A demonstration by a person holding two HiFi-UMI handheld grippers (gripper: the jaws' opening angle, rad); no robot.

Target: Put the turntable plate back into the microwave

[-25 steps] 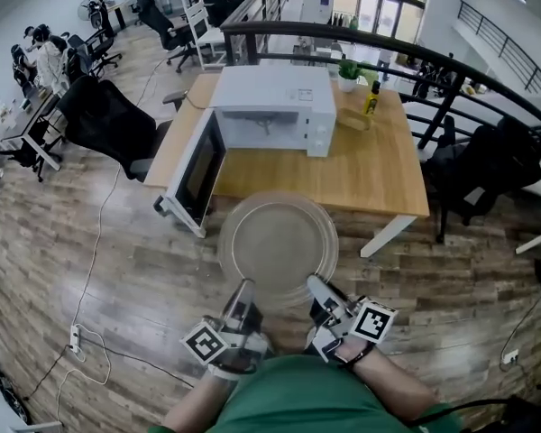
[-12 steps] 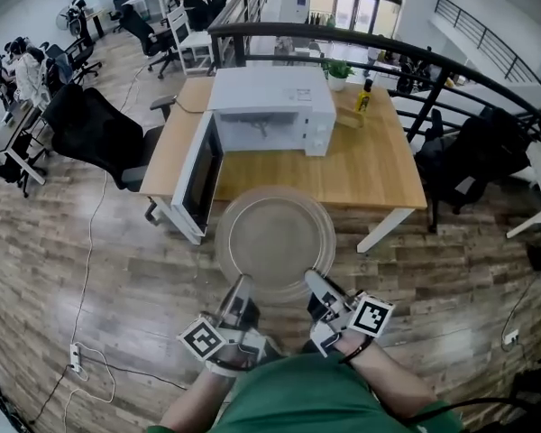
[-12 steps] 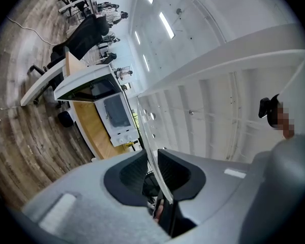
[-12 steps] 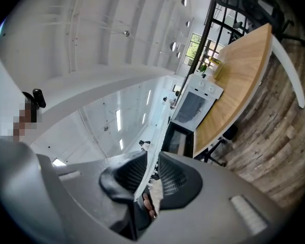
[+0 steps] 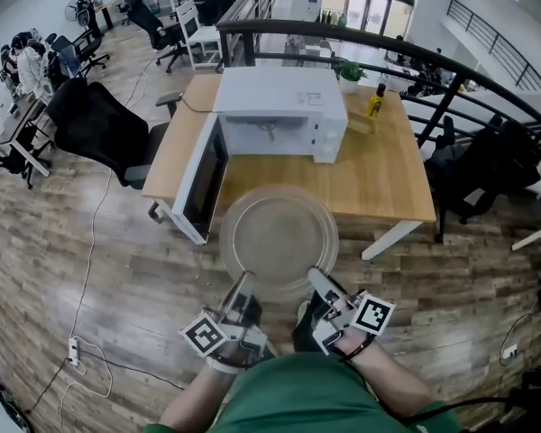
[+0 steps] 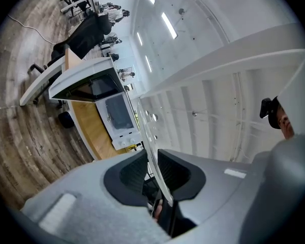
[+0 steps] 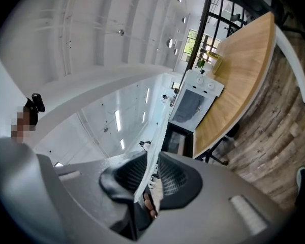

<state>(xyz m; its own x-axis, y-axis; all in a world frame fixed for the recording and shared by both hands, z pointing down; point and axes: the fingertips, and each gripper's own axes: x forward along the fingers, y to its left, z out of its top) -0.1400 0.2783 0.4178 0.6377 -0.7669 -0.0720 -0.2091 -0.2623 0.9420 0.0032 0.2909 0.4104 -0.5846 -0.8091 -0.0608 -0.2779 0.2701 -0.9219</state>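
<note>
With your left gripper (image 5: 242,285) and right gripper (image 5: 319,283) each clamped on the near rim of the glass plate (image 5: 278,238), held flat just short of the table (image 5: 383,177), carry it level, clearing the open door (image 5: 203,180), into the microwave (image 5: 279,106).

no legible text, labels or signs

microwave (image 5: 279,106) on table (image 5: 379,183), plate (image 5: 278,239) before it, chair (image 5: 99,120) left.
</note>
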